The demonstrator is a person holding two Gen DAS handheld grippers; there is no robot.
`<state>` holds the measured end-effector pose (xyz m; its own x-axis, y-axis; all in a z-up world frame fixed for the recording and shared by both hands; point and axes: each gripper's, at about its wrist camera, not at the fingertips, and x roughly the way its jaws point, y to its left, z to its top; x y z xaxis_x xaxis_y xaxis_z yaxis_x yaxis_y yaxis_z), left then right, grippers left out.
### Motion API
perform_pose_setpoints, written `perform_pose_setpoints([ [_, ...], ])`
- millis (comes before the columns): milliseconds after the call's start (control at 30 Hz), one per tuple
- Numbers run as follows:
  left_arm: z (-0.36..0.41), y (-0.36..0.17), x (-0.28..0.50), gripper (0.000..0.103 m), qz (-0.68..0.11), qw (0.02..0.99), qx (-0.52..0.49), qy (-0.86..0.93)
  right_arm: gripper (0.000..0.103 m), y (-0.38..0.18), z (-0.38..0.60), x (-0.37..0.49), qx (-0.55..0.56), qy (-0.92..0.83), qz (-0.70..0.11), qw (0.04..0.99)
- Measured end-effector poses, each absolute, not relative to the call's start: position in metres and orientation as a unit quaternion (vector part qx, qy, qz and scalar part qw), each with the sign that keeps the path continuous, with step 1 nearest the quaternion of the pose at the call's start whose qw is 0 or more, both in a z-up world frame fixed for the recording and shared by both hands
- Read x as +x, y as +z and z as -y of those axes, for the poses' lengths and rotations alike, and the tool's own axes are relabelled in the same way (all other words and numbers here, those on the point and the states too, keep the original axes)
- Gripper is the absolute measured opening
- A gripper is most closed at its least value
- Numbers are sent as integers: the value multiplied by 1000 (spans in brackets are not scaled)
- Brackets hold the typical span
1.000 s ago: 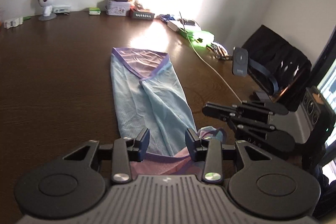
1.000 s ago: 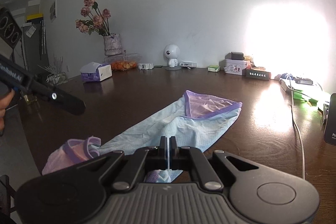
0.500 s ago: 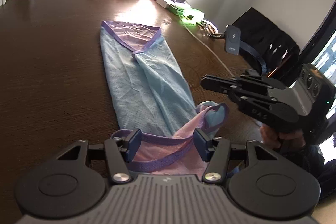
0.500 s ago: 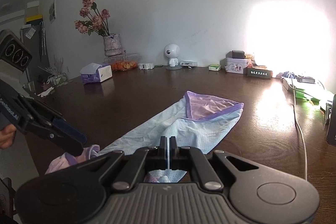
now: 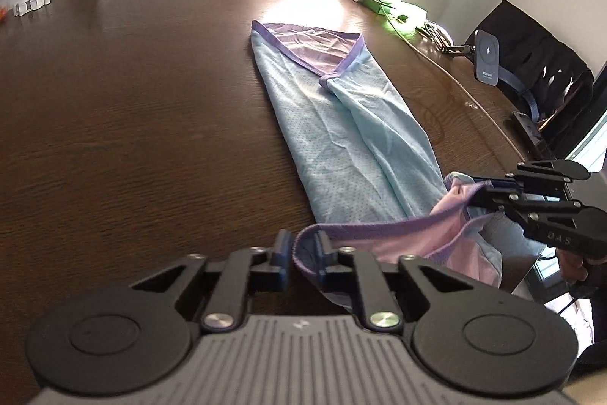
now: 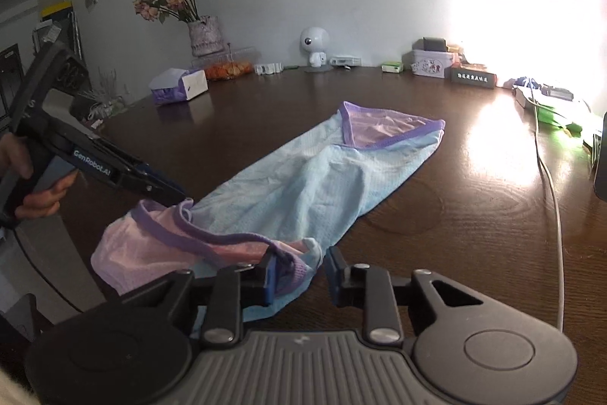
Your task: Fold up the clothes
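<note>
the left gripper (image 5: 303, 251) has its jaws nearly together on the purple-trimmed hem of the light blue garment (image 5: 341, 124) at the desk's near edge. the right gripper (image 6: 297, 268) has its jaws opening, a bunched corner of the same hem against its left finger (image 6: 270, 270) and the right finger clear of the cloth. the garment lies lengthwise across the dark wooden desk (image 5: 132, 109), its folded pink-lined end toward the far edge, where a white robot figurine (image 6: 314, 50) stands.
</note>
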<state>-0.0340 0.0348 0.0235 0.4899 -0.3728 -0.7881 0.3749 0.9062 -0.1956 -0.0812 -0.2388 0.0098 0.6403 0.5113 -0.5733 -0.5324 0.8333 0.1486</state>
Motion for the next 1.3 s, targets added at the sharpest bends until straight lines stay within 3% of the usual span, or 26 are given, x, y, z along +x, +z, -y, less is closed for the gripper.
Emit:
perform_pose_setpoints([
  [400, -16, 101, -67, 2, -281, 954, 31, -101, 5, 57, 243, -88, -19, 229, -183, 956],
  [600, -3, 66, -55, 2, -337, 936, 37, -99, 8, 31, 240, -66, -18, 200, -246, 948],
  [767, -11, 55, -49, 2, -360, 929, 11, -88, 41, 21, 258, -63, 6, 189, -255, 948],
  [833, -13, 53, -44, 2, -362, 928, 0, -84, 77, 22, 264, -56, 13, 167, -248, 954],
  [900, -14, 51, -35, 2, -364, 928, -8, -83, 95, 24, 268, -41, 21, 133, -246, 960],
  [1000, -14, 49, -22, 2, -364, 929, -9, -68, 100, 21, 271, -7, 35, 115, -268, 956],
  [1133, -14, 47, -12, 2, -369, 928, -7, -56, 101, 3, 266, 28, 44, 118, -345, 930],
  [1300, -21, 38, -10, 2, -388, 920, -15, -51, 101, 1, 269, 16, 49, 127, -337, 932],
])
